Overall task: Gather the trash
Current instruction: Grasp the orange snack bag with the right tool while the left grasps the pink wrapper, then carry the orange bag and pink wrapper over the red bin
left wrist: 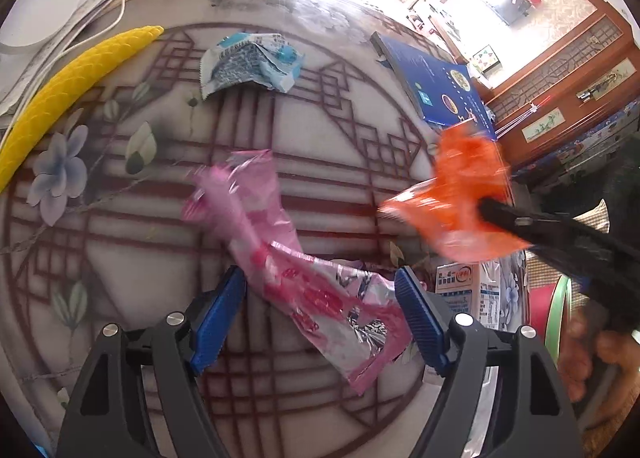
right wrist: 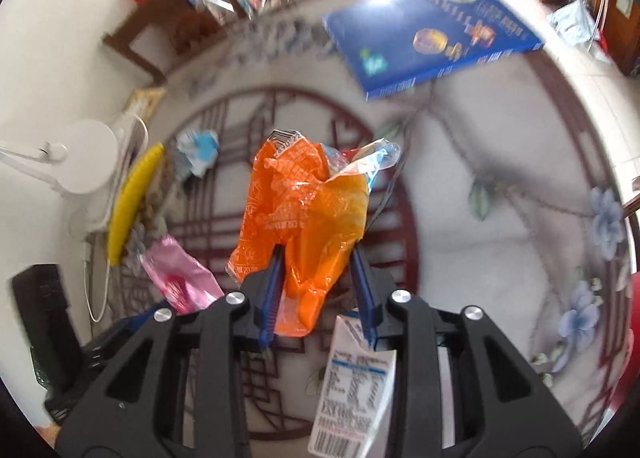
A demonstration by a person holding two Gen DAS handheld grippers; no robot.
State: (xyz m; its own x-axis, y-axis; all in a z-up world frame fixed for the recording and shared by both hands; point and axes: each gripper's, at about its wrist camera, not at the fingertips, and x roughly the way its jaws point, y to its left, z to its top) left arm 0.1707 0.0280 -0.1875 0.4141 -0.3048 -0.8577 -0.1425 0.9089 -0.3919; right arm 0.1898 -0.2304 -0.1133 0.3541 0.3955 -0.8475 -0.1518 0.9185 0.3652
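Two grippers work over the patterned table (left wrist: pixel 328 161): the right gripper (right wrist: pixel 316 258) has its jaws clamped on a crumpled orange wrapper (right wrist: pixel 300 209) held above the tabletop, while the left gripper (left wrist: pixel 320 294) stands with jaws apart around a pink wrapper (left wrist: pixel 280 254), a blue-and-white wrapper (left wrist: pixel 248 61) lying farther off.

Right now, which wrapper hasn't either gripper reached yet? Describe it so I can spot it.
Start at the round patterned table and look to its far side, just right of the long yellow object. The blue-and-white wrapper lies crumpled there alone, the only pale blue one; the others are pink and orange.
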